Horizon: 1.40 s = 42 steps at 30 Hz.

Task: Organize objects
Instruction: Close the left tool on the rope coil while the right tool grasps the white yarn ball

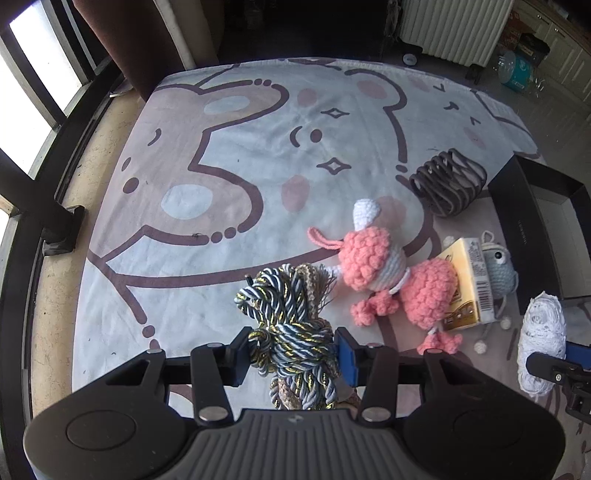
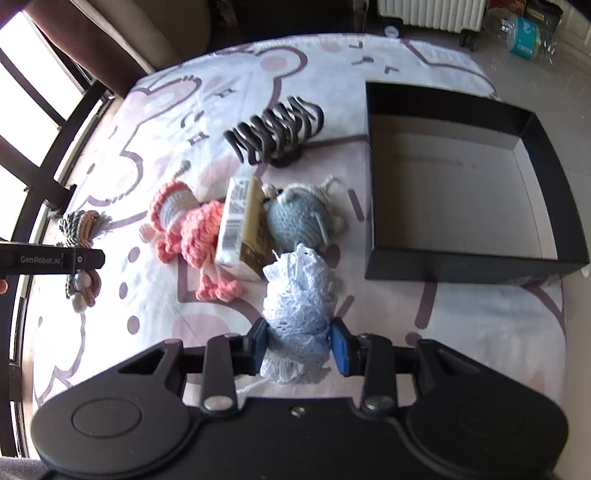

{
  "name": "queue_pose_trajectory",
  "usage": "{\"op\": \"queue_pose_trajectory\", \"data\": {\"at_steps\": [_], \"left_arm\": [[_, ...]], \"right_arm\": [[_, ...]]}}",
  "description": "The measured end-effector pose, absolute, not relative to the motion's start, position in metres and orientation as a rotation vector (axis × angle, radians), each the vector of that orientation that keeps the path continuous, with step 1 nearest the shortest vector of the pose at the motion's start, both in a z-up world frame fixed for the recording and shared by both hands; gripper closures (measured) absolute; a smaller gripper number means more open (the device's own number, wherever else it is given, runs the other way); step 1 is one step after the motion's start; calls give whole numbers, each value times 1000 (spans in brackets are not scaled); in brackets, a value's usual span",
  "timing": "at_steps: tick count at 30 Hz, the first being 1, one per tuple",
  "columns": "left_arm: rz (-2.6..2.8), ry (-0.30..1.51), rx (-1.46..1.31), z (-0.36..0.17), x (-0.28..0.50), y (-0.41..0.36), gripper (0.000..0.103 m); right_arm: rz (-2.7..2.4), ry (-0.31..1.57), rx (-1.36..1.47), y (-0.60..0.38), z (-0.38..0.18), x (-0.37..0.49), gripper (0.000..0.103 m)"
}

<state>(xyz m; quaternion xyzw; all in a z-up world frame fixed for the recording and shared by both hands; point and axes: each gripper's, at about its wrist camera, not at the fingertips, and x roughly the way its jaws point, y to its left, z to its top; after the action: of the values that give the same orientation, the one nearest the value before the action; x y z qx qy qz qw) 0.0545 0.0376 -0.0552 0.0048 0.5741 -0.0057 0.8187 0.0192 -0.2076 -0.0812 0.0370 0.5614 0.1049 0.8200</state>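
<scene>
Black grippers (image 1: 293, 354) — blue-padded jaws, silver screws

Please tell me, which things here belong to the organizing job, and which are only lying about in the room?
Job: twisted cord bundle in left gripper; white lace bundle in right gripper; pink crochet toy; tissue pack; grey crochet toy; dark hair claw; black box.
Lying about: radiator; plastic bottle.

the black box (image 1: 524, 221) runs off the right edge of the left wrist view, its far wall and most of its floor unseen. the yellow packet (image 2: 243, 221) covers part of the pink crochet toy (image 2: 192, 229) and the grey knitted toy (image 2: 299, 218). print on the packet is too small to read. the rope bundle's (image 1: 291, 332) near end hides behind the gripper body.
</scene>
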Motion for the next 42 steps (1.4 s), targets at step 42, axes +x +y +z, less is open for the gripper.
{"op": "queue_pose_trajectory", "data": {"at_steps": [42], "left_arm": [[-125,917,67,30,4,-28,55]], "right_arm": [[156,861,57,-233,3,2,66]]}}
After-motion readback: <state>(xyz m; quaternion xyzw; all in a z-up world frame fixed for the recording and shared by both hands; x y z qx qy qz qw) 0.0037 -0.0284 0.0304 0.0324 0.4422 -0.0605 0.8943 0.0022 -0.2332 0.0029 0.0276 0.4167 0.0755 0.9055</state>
